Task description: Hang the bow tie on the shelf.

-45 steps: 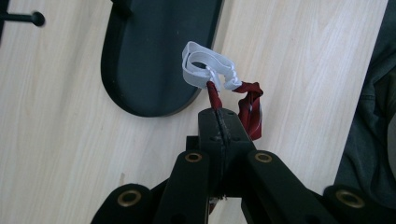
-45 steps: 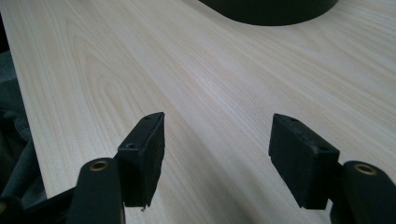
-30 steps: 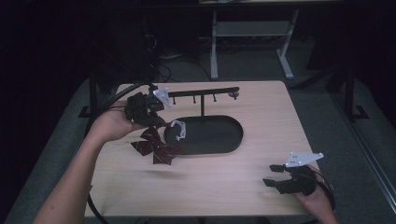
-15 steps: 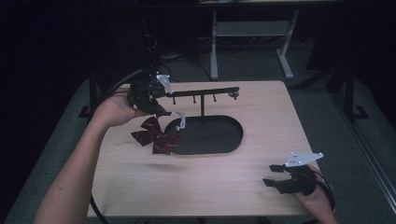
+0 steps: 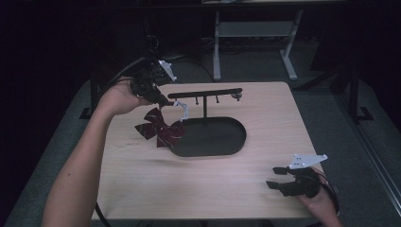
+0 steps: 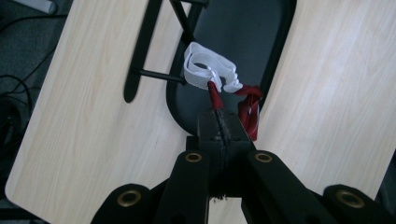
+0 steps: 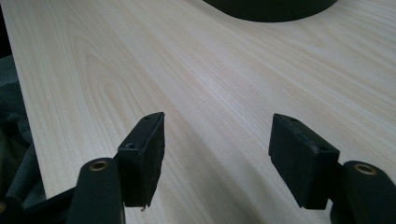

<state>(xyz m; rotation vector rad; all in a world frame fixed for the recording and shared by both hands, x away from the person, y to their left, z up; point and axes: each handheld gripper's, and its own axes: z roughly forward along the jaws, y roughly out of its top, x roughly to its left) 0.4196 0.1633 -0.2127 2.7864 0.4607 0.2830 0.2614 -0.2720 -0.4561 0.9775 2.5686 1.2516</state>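
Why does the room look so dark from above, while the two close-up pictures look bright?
High view: dim, the surroundings nearly black, the table lit. Left gripper view: bright and sharp on the white strap, the left claw dark. Right gripper view: bright wood, the open right claw slightly soft.

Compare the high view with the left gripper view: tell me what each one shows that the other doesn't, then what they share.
High view alone: the person's left hand, the right gripper resting near the table's near right corner, the floor and a desk frame behind.

Left gripper view alone: the closed jaws pinching a thin red strap, up close.

Both: the left gripper, the wooden table, the black stand with its bar and hooks, the white loop and the dark red bow.
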